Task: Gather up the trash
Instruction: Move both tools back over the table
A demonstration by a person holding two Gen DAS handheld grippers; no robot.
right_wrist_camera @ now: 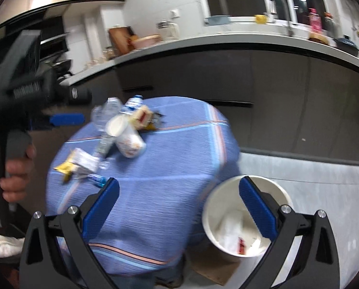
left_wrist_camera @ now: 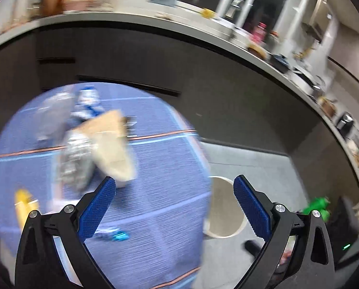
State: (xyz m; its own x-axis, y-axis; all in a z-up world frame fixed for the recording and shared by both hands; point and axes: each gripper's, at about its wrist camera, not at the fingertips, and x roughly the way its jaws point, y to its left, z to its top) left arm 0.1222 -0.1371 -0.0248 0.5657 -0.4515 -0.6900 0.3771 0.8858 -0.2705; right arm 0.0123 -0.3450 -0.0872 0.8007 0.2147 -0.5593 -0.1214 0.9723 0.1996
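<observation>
Both tools spread, empty: left tool, right tool. Trash pile, white paper cup lying sideways, near far edge of blue round cloth-covered surface. Left tool nearer. White round bin off surface's right edge.

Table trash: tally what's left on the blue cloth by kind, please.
Clear plastic bottles: 2
Paper cup: 1
Yellow wrapper: 1
White packet: 1
Red-and-cream carton: 1
Small blue item: 1
Total: 7, though blur may hide more.
</observation>
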